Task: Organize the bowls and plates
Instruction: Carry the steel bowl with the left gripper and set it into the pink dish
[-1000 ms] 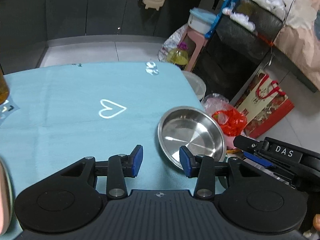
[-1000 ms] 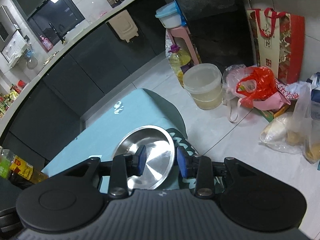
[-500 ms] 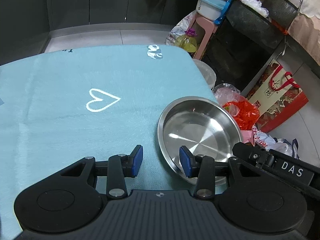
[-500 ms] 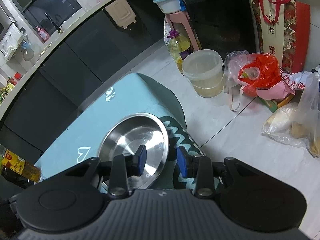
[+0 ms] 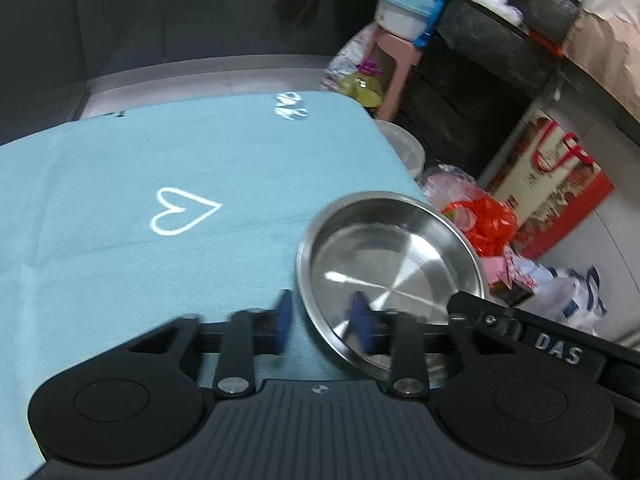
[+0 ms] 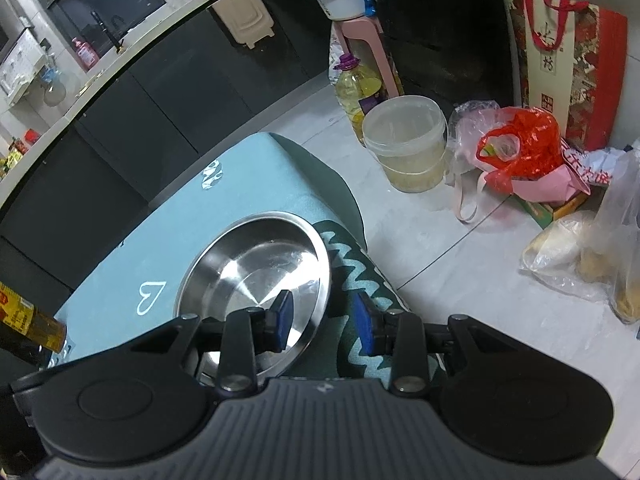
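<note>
shift since half a second ago: both of my grippers have eased in on the steel plate [image 5: 390, 268]; it fills more of each view, and the left view is blurred with motion.
left gripper [image 5: 322, 322]: jaws wide, holding nothing; the plate's near left rim sits between the blue pads, no contact that i can confirm.
right gripper [image 6: 324, 318]: jaws wide, empty; the plate's right rim runs between the pads, left pad over the dish, right pad outside it.
plate position: right edge of the table, on the teal cloth [image 5: 160, 152], rim apparently past the edge.
meaning for task: i judge a grasp is being lined up; no lift yet.
count, tableware: one plate; no bowls in view.
count, further off: one sauce bottle [image 6: 24, 330] on the table; one white heart [image 5: 182, 216] on the cloth; on the floor one plastic tub [image 6: 406, 142], one oil bottle [image 6: 358, 86], one red bag [image 6: 520, 140].
</note>
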A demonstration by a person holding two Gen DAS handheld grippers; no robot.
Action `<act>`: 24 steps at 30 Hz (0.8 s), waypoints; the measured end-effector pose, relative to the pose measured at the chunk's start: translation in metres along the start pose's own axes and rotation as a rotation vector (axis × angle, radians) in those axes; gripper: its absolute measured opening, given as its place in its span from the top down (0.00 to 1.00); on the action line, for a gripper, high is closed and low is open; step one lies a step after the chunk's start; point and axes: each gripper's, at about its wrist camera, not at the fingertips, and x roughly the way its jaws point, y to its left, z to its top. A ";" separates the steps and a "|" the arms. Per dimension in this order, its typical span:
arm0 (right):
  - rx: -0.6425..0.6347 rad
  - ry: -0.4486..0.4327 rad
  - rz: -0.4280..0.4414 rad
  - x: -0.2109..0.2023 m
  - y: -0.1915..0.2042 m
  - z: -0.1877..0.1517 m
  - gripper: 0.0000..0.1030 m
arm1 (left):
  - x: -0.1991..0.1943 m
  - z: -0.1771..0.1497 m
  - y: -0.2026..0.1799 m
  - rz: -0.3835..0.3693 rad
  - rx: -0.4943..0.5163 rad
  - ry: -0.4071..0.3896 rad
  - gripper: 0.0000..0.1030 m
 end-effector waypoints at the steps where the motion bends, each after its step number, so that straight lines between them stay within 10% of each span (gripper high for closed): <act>1: -0.009 0.003 0.006 0.001 0.002 -0.001 0.79 | 0.000 -0.001 -0.002 0.008 0.016 -0.002 0.81; 24: -0.255 -0.022 0.200 -0.060 0.097 -0.038 0.83 | -0.152 -0.043 0.082 0.099 -0.014 -0.219 0.80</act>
